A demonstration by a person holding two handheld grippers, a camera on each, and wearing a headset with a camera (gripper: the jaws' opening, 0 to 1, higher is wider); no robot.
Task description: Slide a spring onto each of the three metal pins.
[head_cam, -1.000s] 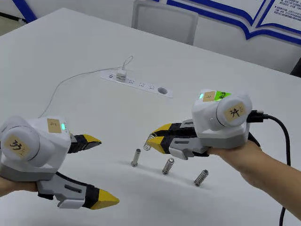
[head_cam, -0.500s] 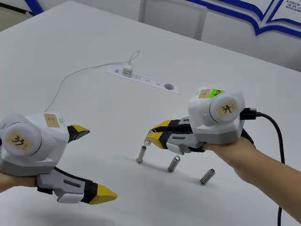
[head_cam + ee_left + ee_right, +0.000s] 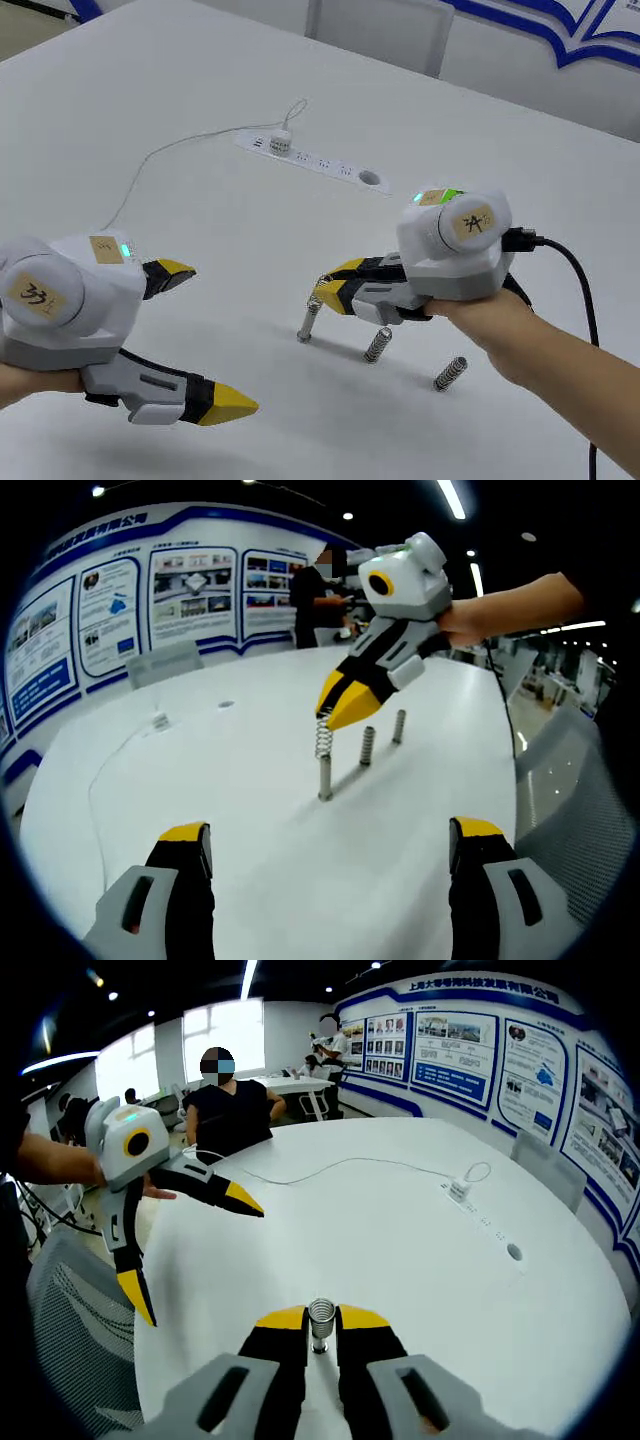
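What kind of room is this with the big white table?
Probably a lab or training room in an office. Big blue-framed posters cover the wall, a power strip lies on the white table, and the right tongs hold a spring over a metal pin.

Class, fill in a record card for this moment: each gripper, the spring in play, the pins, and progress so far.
Left gripper: open, empty
Right gripper: shut on the spring
Spring position: at the top of the bare pin, not yet slid down
Sprung pins: two, each wearing a spring
Progress: two of three pins done
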